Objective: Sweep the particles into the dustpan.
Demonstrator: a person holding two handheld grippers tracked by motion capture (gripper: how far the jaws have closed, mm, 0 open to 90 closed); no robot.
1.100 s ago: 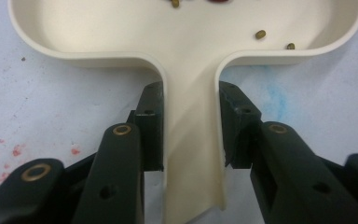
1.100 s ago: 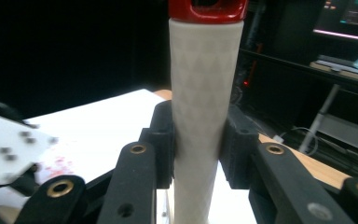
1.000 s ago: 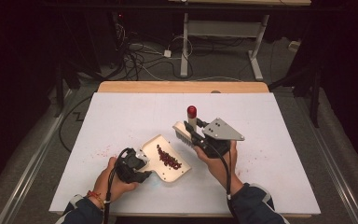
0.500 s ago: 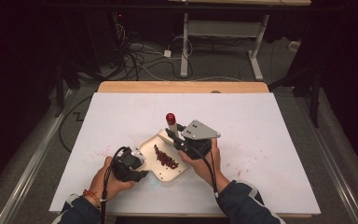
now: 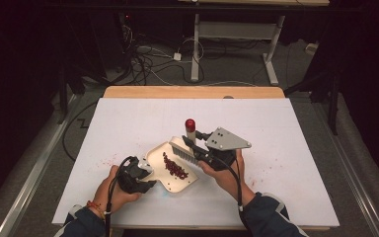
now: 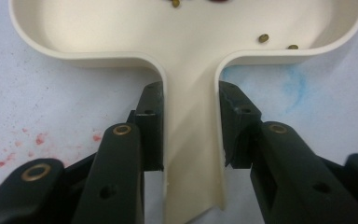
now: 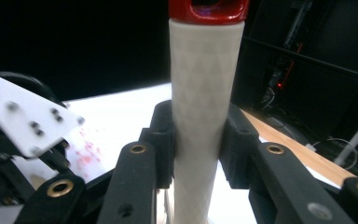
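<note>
Cream dustpan [image 5: 173,170] lies flat on the white tabletop [image 5: 128,118], near the front edge, a bit left of middle. Left gripper [image 5: 140,174] clamps its handle: in the left gripper view the black fingers [image 6: 151,126] press on both sides of the handle [image 6: 191,140], closed on it, with the dustpan [image 6: 121,32] bowl beyond them. A pile of small dark red bits [image 5: 175,168] sits inside the pan; a few olive grains [image 6: 263,38] lie near the pan's back wall too.

Right gripper [image 5: 197,145] holds a brush [image 5: 185,150] by its white handle with a red cap [image 5: 190,122]; bristle end is over the pan's far right rim (touching or not, cannot tell). In the right gripper view the fingers [image 7: 163,140] squeeze the white ribbed handle [image 7: 205,116] from both sides, handle upright between them, red cap [image 7: 208,9] at the top.

Red specks [image 5: 109,159] are scattered on the tabletop left of the pan, towards the left edge. Faint blue stain [image 6: 298,86] beside the pan's handle. Both hands rest near the front edge.
</note>
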